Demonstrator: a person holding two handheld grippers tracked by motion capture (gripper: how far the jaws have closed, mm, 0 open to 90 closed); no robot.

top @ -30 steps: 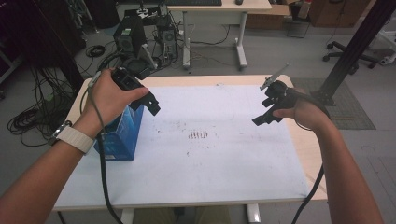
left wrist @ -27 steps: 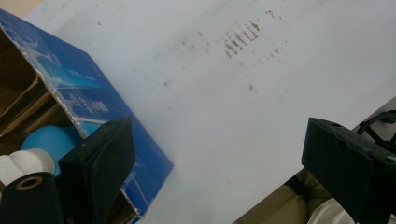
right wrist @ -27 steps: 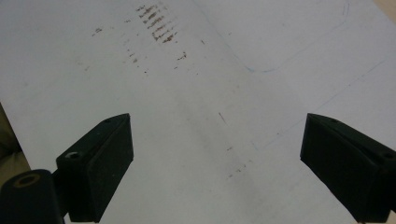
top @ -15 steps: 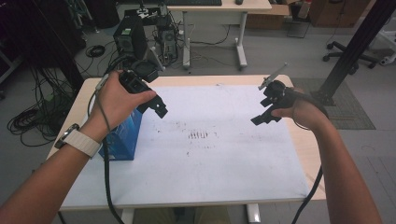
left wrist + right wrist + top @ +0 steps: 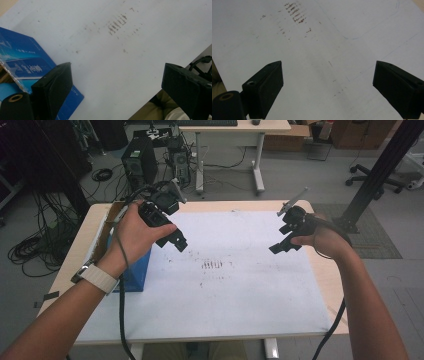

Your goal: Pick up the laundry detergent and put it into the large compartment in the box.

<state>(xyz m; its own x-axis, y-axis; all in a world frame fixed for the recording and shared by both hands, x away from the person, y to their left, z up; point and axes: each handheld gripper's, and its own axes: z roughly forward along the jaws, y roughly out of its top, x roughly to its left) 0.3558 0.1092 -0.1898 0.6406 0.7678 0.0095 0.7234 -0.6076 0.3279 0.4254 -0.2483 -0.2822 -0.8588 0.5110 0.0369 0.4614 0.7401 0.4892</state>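
Note:
A blue cardboard box point(image 5: 131, 269) with its flaps up stands at the left edge of the white sheet point(image 5: 220, 290) that covers the table. My left gripper point(image 5: 177, 241) hovers above the sheet just right of the box, jaws wide apart with nothing between them. In the left gripper view the blue box point(image 5: 22, 60) lies to the left, behind the left jaw. My right gripper point(image 5: 281, 247) is held over the sheet's right part, open and empty. In the right gripper view, bare sheet point(image 5: 324, 55) with brown marks lies between the jaws.
A patch of brown smudges point(image 5: 212, 265) marks the middle of the sheet. Bare wood of the tabletop point(image 5: 327, 285) shows along the right and far edges. Beyond the table are a computer tower point(image 5: 137, 165), cables on the floor and another desk point(image 5: 235, 132).
My left gripper has moved right and toward the table's centre, away from above the box. The right gripper has stayed nearly still.

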